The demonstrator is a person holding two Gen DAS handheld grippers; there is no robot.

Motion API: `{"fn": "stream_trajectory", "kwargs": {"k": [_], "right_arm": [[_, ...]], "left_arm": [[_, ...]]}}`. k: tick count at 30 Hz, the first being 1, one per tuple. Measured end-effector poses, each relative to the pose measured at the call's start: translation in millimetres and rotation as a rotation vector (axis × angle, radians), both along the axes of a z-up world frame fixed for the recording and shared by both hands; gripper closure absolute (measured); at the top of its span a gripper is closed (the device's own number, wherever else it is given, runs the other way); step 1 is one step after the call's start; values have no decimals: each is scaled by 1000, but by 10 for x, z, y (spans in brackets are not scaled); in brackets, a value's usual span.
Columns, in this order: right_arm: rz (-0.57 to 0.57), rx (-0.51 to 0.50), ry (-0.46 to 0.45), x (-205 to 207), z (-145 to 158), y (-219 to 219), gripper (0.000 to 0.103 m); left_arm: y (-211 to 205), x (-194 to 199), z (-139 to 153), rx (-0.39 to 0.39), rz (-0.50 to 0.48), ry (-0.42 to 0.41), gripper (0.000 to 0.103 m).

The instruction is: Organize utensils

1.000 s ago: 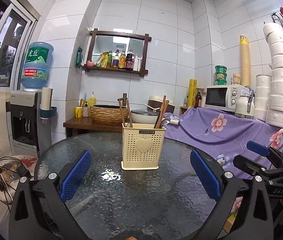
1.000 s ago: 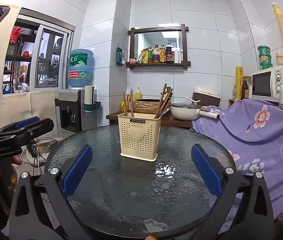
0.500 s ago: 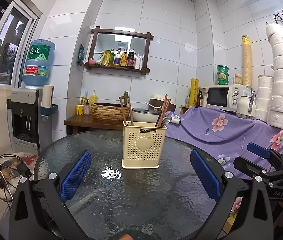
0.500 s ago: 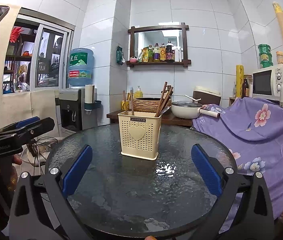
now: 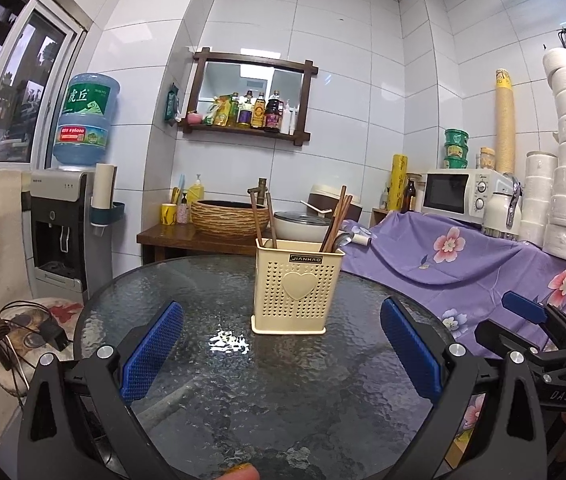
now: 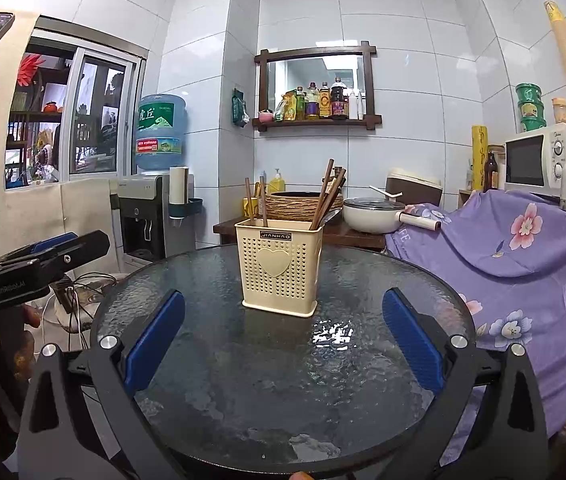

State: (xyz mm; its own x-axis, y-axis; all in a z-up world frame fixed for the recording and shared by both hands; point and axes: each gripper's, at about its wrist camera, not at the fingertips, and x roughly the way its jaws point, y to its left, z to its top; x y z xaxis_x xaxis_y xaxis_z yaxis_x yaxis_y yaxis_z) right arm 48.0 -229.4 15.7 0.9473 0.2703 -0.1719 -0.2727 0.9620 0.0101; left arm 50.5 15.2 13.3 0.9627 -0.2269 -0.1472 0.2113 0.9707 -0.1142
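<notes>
Utensil holder (image 5: pixel 297 283) stands on the round glass table (image 5: pixel 243 392) toward twelve o'clock, chopsticks (image 5: pixel 337 218) in it. Behind it at twelve, a woven basket (image 5: pixel 229 218) on the wooden side table (image 5: pixel 179 238); water dispenser (image 5: pixel 61 224) at ten, microwave (image 5: pixel 457 194) at two.

Utensil holder (image 5: pixel 297 285) on glass table (image 5: pixel 211 396)

Water dispenser (image 5: pixel 59 224), microwave (image 5: pixel 457 194), purple floral cloth (image 5: pixel 463 256).
</notes>
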Motion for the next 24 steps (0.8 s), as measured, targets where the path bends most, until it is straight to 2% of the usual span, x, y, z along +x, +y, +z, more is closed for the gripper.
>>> {"fn": "stream_trajectory", "kwargs": {"k": [7, 12, 17, 24], "right_arm": [[-1, -2, 3, 6, 6, 15, 6], [-1, -3, 2, 7, 6, 17, 6], [0, -2, 5, 8, 4, 18, 6], [1, -4, 7, 14, -14, 30, 6]], "left_arm": [[-53, -4, -8, 24, 14, 3, 6], [-60, 8, -15, 17, 11, 14, 6], [-42, -18, -8, 5, 53, 2, 6], [-20, -28, 7, -4, 46, -3, 6]]}}
